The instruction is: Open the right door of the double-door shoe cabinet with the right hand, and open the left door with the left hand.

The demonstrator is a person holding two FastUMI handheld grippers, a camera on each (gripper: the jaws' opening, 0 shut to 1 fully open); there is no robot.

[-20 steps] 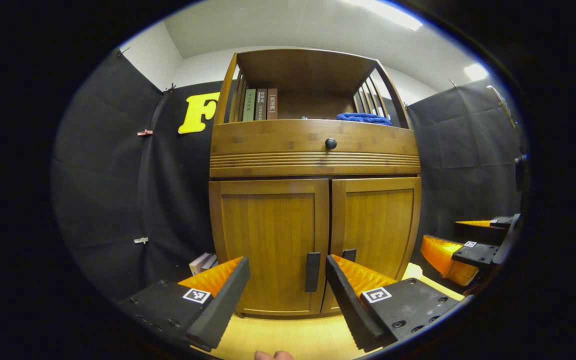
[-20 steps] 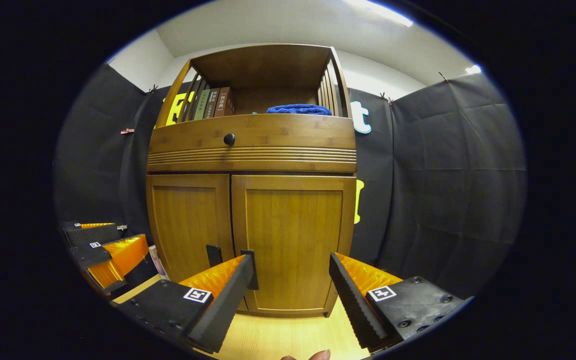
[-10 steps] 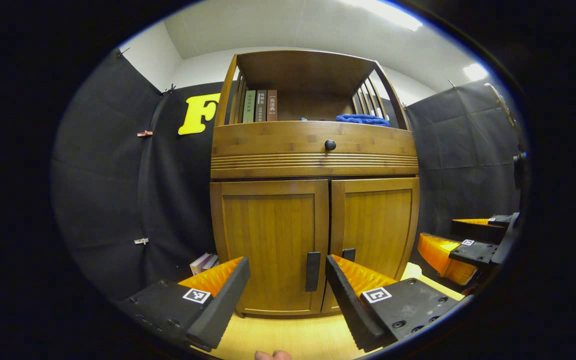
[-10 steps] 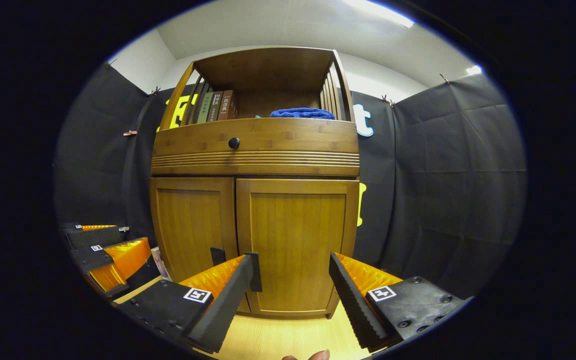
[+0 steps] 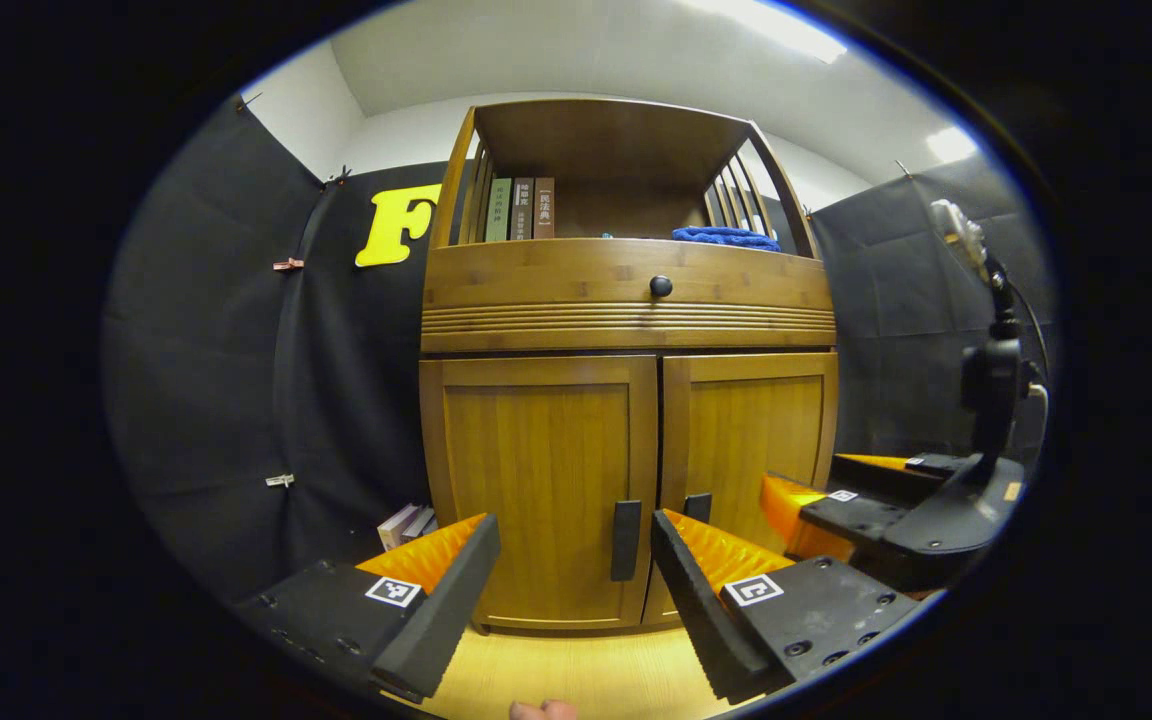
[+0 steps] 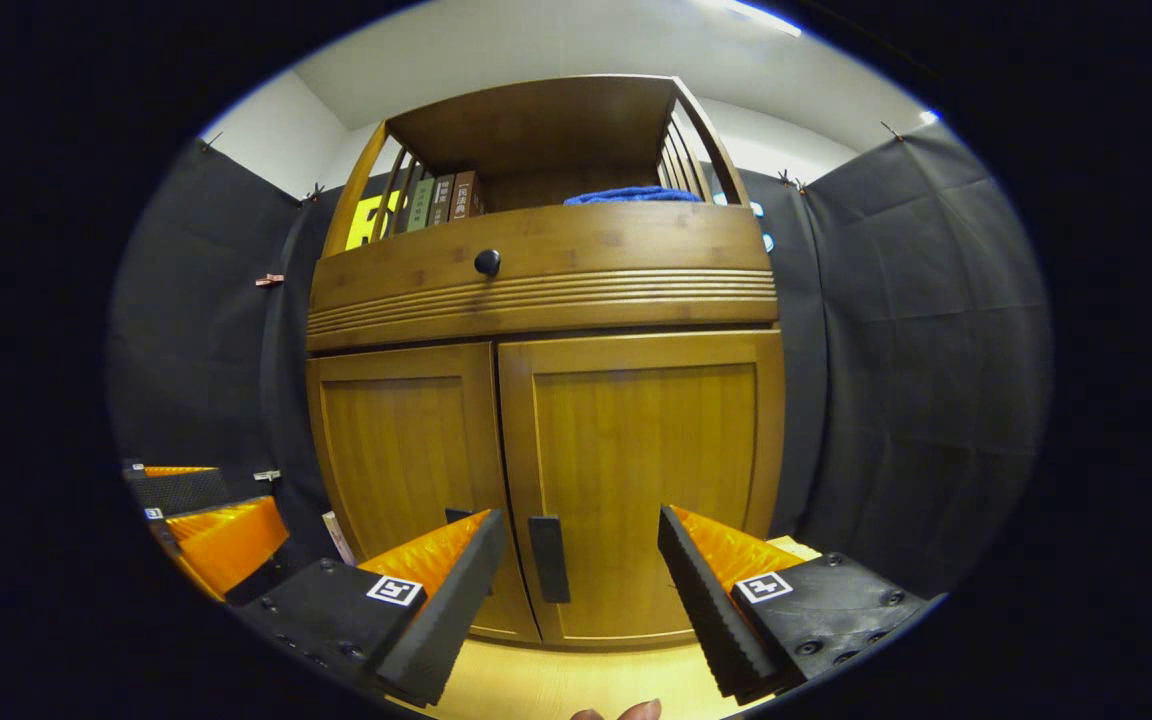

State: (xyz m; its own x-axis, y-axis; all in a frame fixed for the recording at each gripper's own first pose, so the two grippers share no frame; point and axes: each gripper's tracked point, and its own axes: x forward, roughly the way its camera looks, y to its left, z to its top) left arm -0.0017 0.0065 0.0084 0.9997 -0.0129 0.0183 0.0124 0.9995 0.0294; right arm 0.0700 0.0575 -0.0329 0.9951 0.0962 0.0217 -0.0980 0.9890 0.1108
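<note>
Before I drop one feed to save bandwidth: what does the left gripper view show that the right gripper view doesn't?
Left gripper view: the right claw at its right edge, and the dark flat handle of the left door between its own open fingers. Right gripper view: the left claw at its left edge, and the dark flat handle of the right door between its own open fingers. Both: the brown wooden double-door shoe cabinet, doors shut, its round black drawer knob, upright books and blue folded cloth.

A recording booth (black cloth walls (image 5: 226, 350)) staged homelike around a shoe cabinet (image 5: 626, 300).
</note>
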